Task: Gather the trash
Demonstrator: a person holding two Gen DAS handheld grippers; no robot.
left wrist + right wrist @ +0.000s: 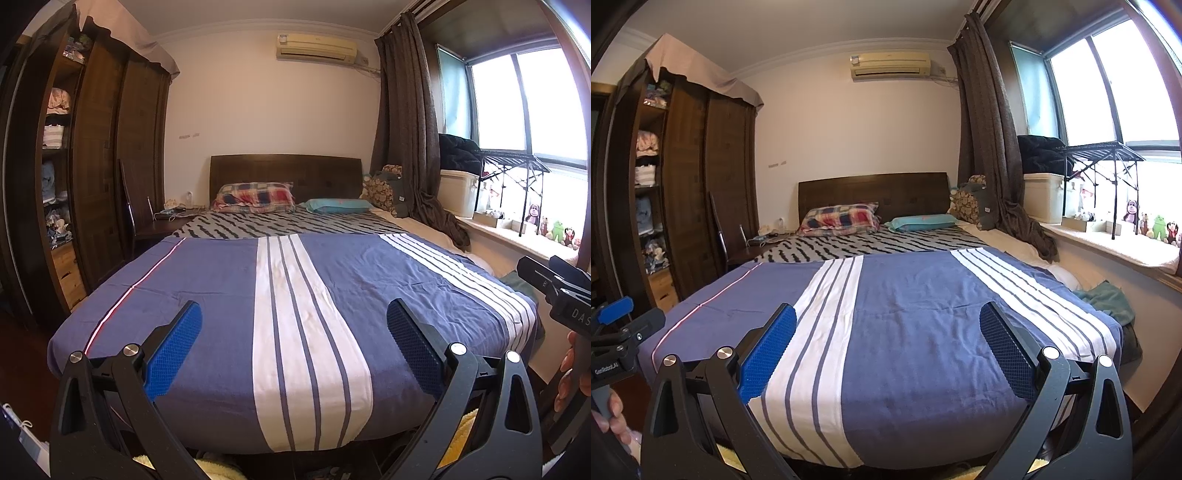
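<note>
My left gripper (293,314) is open and empty, held over the foot of a bed with a blue and white striped cover (221,288). My right gripper (888,315) is open and empty too, over the same cover (916,295). The right gripper's body shows at the right edge of the left wrist view (561,291). The left gripper's body shows at the left edge of the right wrist view (620,332). I see no clear piece of trash on the bed. Small items lie on the nightstand (173,214), too small to tell.
A dark wardrobe (96,166) with open shelves stands at the left. Pillows (255,197) lie at the headboard. A curtain (410,129), a windowsill with toys (554,229) and a rack are at the right. A green cloth (1108,299) lies beside the bed.
</note>
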